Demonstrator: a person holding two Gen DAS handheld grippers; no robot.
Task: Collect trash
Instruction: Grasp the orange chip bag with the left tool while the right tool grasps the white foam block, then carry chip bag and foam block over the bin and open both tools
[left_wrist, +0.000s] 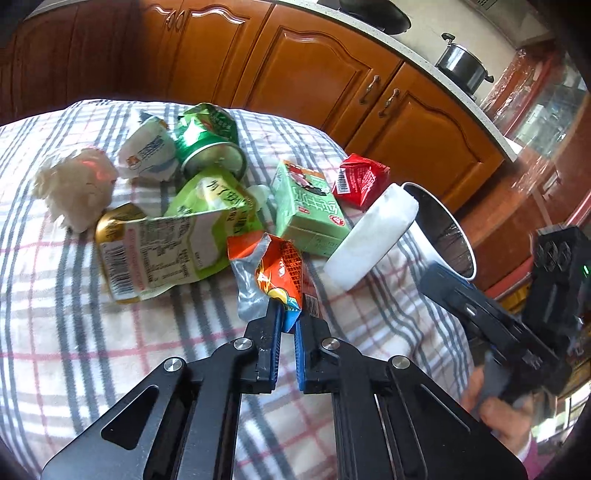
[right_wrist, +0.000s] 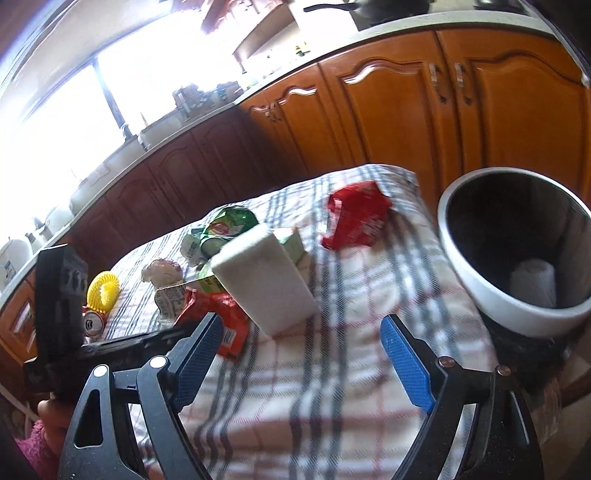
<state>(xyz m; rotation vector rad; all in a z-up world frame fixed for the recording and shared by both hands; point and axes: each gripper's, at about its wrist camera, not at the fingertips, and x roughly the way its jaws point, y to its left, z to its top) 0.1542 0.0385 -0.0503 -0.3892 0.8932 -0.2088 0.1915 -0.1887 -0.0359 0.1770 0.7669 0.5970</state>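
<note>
Left wrist view: our left tongs (left_wrist: 290, 317) are clenched on the lower edge of an orange snack wrapper (left_wrist: 275, 271), which rises out of the fingertips above the checked cloth on the table (left_wrist: 92, 350); we judge it is pinched by a corner so it can be carried over to the bin
Right wrist view: our right tongs (right_wrist: 301, 330) are released, jaws wide apart, nothing between them; they point at a white foam block (right_wrist: 264, 278) lying by the bin
Bin: the white trash bin (right_wrist: 476, 273) stands off the table's right edge, mouth tilted toward us, probably so trash can be dropped straight in
Rest of the trash: a green carton (left_wrist: 308, 210), red packet (left_wrist: 360, 177), crushed green can (left_wrist: 210, 147) and crumpled tissue (left_wrist: 75, 188) are heaped toward the table's far side
Only in the right view: a pale roll-like object (right_wrist: 533, 282) at the bin's bottom, plus a yellow spiky ball (right_wrist: 103, 290) and a red can (right_wrist: 92, 323) at the table's left edge
Only in the left view: the grip on the wrapper
</note>
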